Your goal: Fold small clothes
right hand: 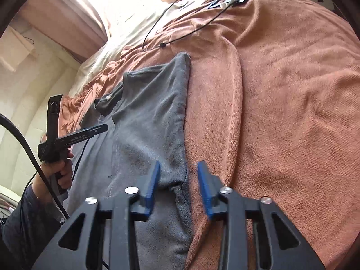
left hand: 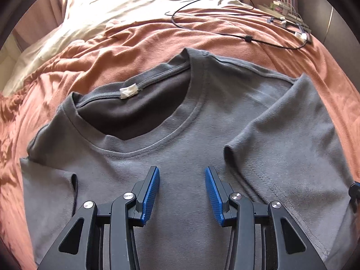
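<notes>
Low in the left wrist view, the left tool (left hand: 182,173) hovers with blue pads apart over the chest of the grey T-shirt (left hand: 180,135), nothing between them. The right tool (right hand: 178,168) stands apart too, straddling the shirt's folded edge, unclamped. Both sleeves lie folded inward; the collar sits mid-frame. Closing too shallow could miss the lower layer, or snag the orange blanket (right hand: 281,112) on the bed instead. Top right, a black cable (left hand: 202,6) lies clear.

Bare blanket (right hand: 281,112) right of shirt (right hand: 153,112); cable (left hand: 202,25) beyond.

The grey T-shirt's (left hand: 202,117) hem lies out of frame.
</notes>
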